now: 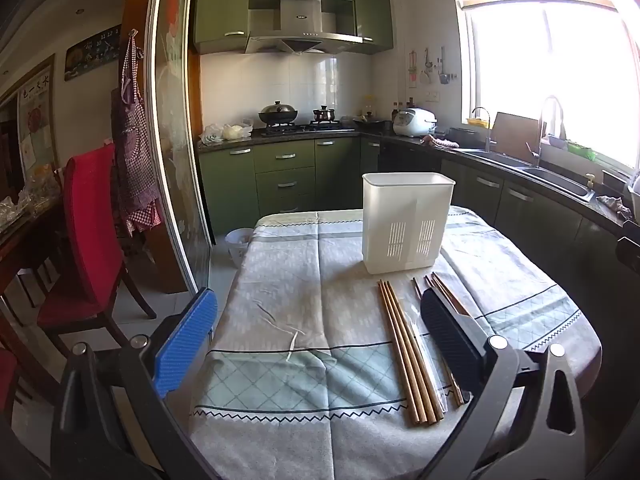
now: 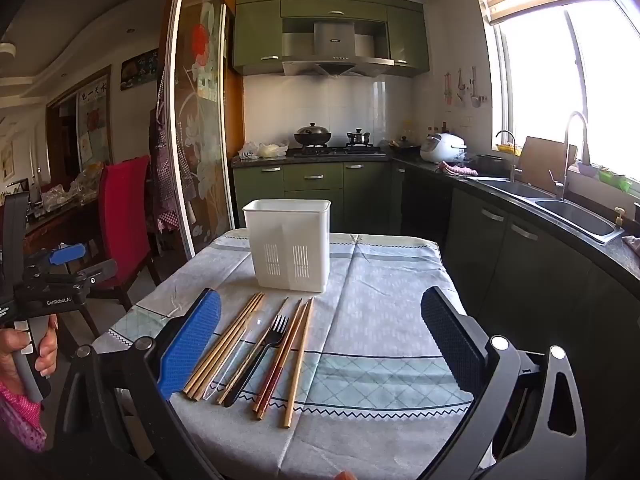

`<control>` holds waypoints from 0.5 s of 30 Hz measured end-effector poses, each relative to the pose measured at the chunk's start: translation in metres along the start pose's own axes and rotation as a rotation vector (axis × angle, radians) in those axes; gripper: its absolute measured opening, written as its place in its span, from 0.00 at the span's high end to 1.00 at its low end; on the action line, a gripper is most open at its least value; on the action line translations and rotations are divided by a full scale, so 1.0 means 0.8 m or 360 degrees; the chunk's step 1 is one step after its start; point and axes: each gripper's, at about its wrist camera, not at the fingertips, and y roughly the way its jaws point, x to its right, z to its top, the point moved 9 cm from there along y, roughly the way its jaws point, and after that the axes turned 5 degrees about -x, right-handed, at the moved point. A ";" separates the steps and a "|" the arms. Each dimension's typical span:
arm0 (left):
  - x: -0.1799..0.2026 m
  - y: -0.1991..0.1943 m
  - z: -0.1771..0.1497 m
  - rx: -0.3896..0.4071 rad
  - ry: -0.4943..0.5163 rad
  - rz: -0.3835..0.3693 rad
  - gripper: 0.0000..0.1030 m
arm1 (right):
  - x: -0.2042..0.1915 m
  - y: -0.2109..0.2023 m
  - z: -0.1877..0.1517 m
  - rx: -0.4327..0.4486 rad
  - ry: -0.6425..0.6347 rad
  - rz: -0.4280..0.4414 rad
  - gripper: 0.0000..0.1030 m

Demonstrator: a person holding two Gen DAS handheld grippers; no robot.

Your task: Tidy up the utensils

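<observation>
A white plastic utensil holder [image 1: 406, 226] [image 2: 289, 246] stands upright on the table, past the utensils. Several wooden chopsticks [image 1: 408, 354] [image 2: 224, 350] lie side by side on the cloth. In the right wrist view a black plastic fork [image 2: 262, 354] lies among them, with darker chopsticks [image 2: 280, 364] and a clear plastic utensil beside it. My left gripper [image 1: 320, 336] is open and empty above the table, left of the chopsticks. My right gripper [image 2: 320, 344] is open and empty, the utensils near its left finger. The left gripper also shows at the left edge [image 2: 60, 276].
The table carries a patterned cloth [image 1: 304, 280] [image 2: 384, 320]. A red chair [image 1: 92, 240] stands left of the table, a small bin [image 1: 239, 242] on the floor beyond it. Green cabinets and a counter with a sink [image 2: 576, 216] run along the right.
</observation>
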 end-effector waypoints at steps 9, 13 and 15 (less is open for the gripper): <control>0.002 0.004 -0.006 -0.0010 -0.0013 -0.0028 0.06 | -0.001 0.002 0.001 0.0000 -0.0013 -0.0002 0.04; 0.002 0.005 -0.010 -0.0017 -0.0014 -0.0024 0.06 | -0.002 0.003 0.000 -0.0008 -0.0008 -0.0004 0.04; 0.002 0.005 -0.012 -0.0019 -0.0018 -0.0022 0.06 | 0.000 0.003 -0.003 -0.0009 -0.0001 0.0000 0.04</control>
